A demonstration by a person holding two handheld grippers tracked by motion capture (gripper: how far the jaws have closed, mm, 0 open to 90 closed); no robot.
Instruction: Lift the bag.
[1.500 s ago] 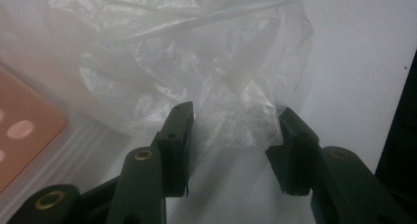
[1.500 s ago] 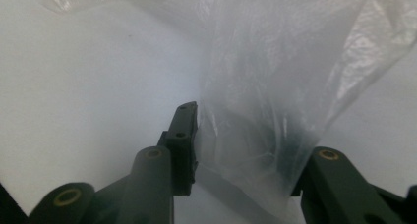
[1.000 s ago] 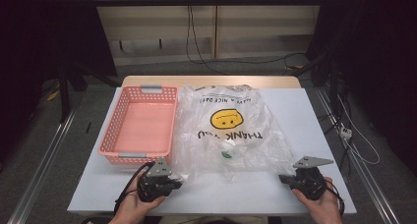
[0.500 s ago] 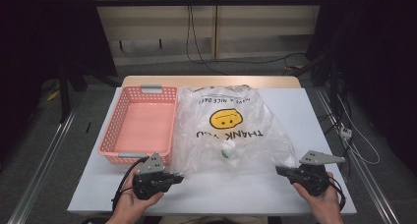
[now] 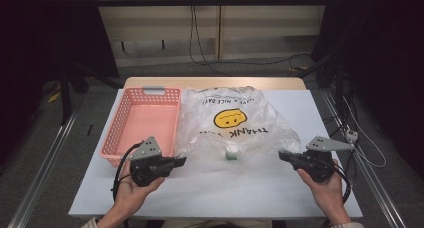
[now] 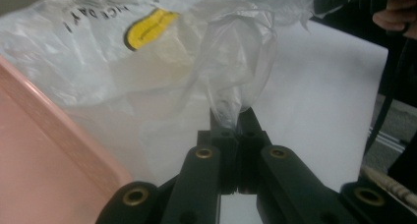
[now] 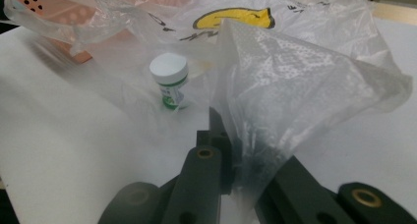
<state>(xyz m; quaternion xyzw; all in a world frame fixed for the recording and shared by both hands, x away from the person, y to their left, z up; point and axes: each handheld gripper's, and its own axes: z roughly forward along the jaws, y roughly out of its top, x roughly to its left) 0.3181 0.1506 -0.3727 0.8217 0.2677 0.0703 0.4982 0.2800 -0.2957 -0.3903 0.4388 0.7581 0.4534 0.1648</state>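
With the left gripper point(image 5: 181, 161) and right gripper point(image 5: 283, 156) each clamped on a near corner of the plastic bag point(image 5: 240, 123) on the table, uneven lifting may tip the small bottle point(image 5: 231, 153) inside or let the thin film slip.

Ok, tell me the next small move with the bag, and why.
Probably keep lifting both corners a bit higher. The left hand-held gripper and the right hand-held gripper are each shut on a near corner of the bag, and the bottle stands upright on the table under the plastic, so raising that edge should clear it, ready for the basket.
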